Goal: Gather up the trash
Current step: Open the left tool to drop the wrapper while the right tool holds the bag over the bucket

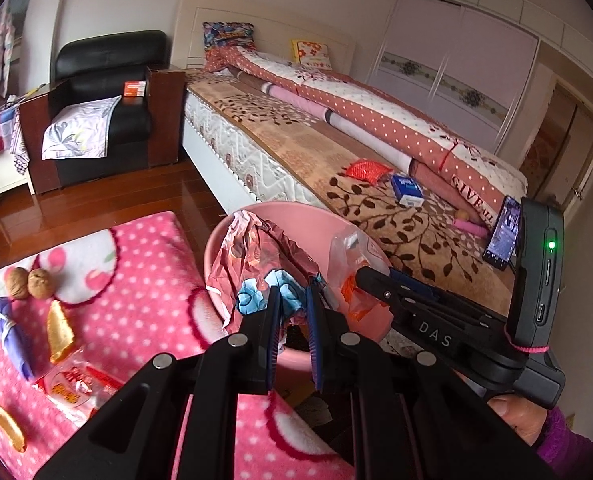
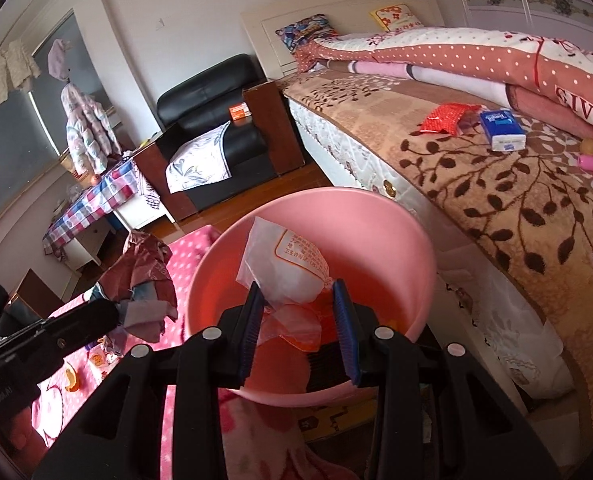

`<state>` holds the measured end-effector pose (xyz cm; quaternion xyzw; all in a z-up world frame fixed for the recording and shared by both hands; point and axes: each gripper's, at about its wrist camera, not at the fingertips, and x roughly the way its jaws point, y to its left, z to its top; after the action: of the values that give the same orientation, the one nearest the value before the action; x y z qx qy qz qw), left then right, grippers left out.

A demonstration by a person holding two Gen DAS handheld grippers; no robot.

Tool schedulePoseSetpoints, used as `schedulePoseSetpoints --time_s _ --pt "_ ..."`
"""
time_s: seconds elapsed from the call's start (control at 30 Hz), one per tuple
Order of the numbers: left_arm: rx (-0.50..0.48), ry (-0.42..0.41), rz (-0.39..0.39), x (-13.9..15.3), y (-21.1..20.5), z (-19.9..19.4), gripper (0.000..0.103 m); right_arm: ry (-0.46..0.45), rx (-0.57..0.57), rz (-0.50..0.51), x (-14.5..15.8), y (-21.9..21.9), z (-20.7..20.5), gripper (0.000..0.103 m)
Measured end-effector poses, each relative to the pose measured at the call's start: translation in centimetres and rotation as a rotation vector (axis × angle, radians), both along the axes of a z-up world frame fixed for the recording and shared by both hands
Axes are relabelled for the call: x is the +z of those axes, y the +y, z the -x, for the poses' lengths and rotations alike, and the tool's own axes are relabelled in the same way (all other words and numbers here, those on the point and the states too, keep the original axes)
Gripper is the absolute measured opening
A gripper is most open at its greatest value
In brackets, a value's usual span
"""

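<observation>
**Drop both wrappers into the basin**

Left claw (image 1: 292, 312) clamps the crumpled foil wrapper (image 1: 256, 252) over the near-left rim of the pink basin (image 2: 376, 216). Right claw (image 2: 298, 304) grips the clear plastic bag (image 2: 284, 260) above the basin's middle. Shift left further in before releasing; open both fully.

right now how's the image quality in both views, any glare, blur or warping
Left wrist view: heavy fisheye bending of the white wardrobe doors, dark corners, window glare on the glossy wooden floor. Right wrist view: same warping, sharp on the round pink plastic basin, the left gripper soft.
</observation>
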<state>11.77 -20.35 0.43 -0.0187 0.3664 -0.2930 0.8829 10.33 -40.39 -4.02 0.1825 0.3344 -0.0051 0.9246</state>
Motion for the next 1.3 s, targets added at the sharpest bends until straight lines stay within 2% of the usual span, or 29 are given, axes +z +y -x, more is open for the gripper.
schedulePoseSetpoints --time_s 0.43,0.77,1.13,1.3 --pt "-0.031 0.031 -0.048 -2.0 -2.6 -1.6 0.012 0.027 -0.020 0.000 -1.5 -1.3 -1.2 0.036" --pt "-0.028 0.033 -0.045 -2.3 -3.0 -2.3 0.013 0.036 -0.030 -0.021 -1.9 -1.4 -1.5 0.037" --pt "-0.017 0.003 -0.035 -1.6 -2.6 -1.9 0.027 0.052 -0.031 -0.024 -1.9 -1.3 -1.8 0.038" --pt "-0.004 0.002 -0.027 -1.3 -2.1 -1.6 0.029 0.046 -0.030 -0.030 -1.8 -1.1 -1.6 0.041"
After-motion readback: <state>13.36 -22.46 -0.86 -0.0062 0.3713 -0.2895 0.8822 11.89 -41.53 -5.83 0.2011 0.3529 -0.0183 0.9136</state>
